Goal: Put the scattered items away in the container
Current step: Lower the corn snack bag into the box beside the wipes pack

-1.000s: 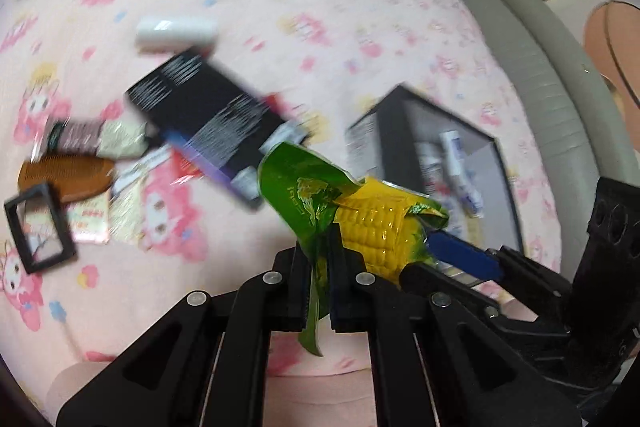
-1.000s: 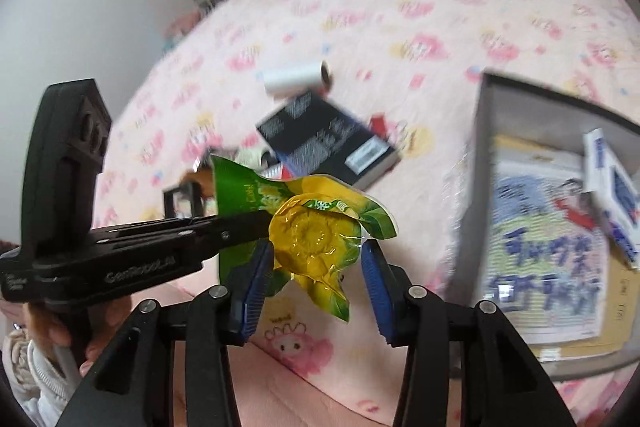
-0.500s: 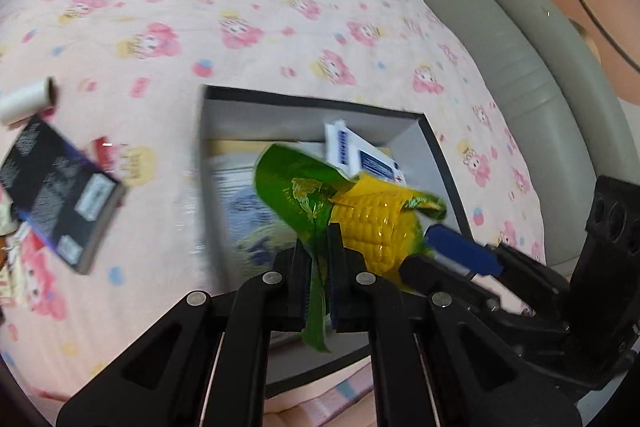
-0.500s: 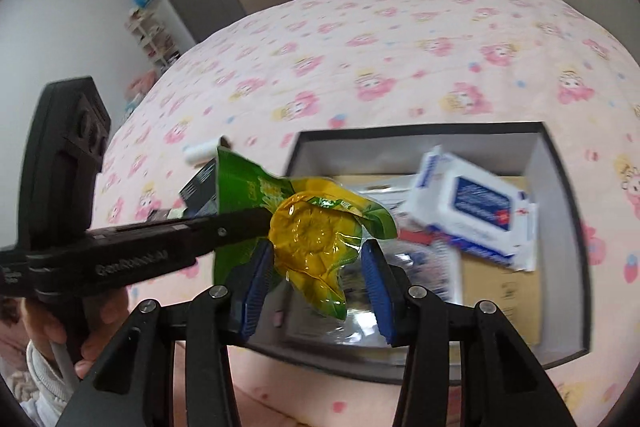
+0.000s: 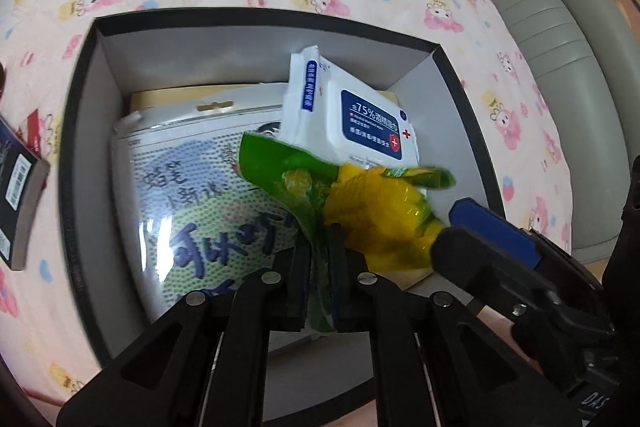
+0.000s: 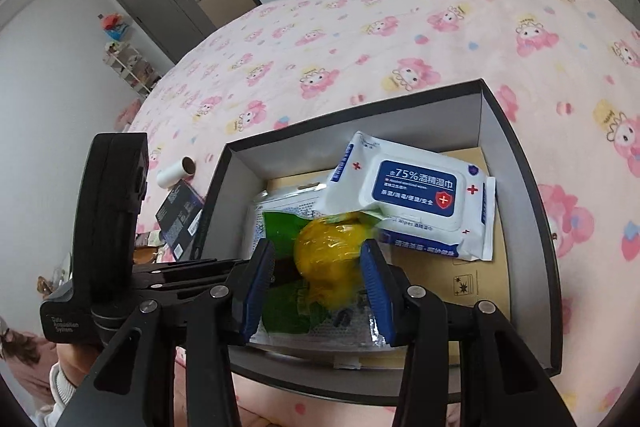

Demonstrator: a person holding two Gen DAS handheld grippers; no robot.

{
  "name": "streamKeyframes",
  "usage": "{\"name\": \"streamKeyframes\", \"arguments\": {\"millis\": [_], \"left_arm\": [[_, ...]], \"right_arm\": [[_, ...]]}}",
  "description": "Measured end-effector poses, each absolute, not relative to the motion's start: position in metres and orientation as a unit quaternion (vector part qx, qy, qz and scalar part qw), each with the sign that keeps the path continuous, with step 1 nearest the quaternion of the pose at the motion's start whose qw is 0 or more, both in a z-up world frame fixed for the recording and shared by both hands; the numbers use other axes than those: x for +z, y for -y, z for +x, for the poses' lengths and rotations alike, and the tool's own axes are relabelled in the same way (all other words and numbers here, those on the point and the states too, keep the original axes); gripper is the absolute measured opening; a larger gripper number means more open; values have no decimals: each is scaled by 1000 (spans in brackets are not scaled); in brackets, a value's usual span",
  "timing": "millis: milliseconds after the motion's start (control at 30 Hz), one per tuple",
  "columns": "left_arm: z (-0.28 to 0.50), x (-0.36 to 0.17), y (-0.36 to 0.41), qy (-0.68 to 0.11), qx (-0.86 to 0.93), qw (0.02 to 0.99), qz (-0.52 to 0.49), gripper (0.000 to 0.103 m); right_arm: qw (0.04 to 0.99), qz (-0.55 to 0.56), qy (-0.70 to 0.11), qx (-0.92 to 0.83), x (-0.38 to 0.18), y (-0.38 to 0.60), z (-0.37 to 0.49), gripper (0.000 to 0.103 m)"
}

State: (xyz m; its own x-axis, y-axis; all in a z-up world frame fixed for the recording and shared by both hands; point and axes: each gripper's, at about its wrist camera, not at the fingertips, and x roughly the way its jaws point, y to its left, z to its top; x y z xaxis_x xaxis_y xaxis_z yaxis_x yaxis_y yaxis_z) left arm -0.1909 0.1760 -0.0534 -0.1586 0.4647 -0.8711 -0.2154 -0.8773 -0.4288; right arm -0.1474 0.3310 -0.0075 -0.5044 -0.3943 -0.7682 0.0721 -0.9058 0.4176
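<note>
A pink cartoon-print bed (image 6: 400,39) carries an open dark box (image 6: 532,211), a black book (image 6: 178,213) and a white roll (image 6: 176,173).

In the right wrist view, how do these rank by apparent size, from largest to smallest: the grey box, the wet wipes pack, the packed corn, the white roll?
1. Grey box, clearly the largest.
2. Wet wipes pack.
3. Packed corn; it sits nearest the camera between the claws, so it probably looks bigger than it really is.
4. White roll, smallest, but it is also farther away.
</note>
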Motion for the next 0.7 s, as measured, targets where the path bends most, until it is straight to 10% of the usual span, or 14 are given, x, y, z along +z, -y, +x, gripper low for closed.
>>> {"name": "streamKeyframes", "arguments": {"millis": [700], "left_arm": [[-183, -68, -171, 75, 773, 160, -609, 19]], "right_arm": [[75, 527, 160, -831, -32, -342, -150, 39]]}}
